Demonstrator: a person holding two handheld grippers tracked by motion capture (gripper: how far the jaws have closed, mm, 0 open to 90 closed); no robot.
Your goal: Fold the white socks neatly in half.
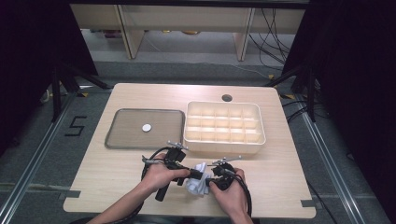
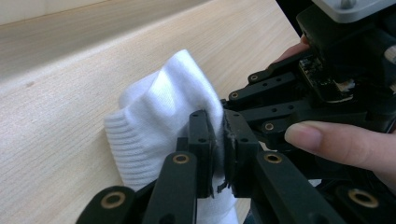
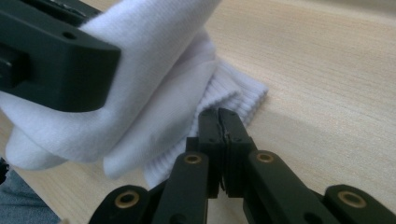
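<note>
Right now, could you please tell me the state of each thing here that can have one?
White sock: bunched up on the table, pinched from both sides.
Left gripper: shut on the sock's fabric.
Right gripper: shut on the sock's ribbed cuff.
Divided box: open-topped, compartments look empty.
Tray: lying flat, holding one small white disc.

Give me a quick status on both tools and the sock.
Left tool shut on sock. Right tool shut at its ribbed cuff. Sock bunched between them at the table's near edge. Nothing in the way.
</note>
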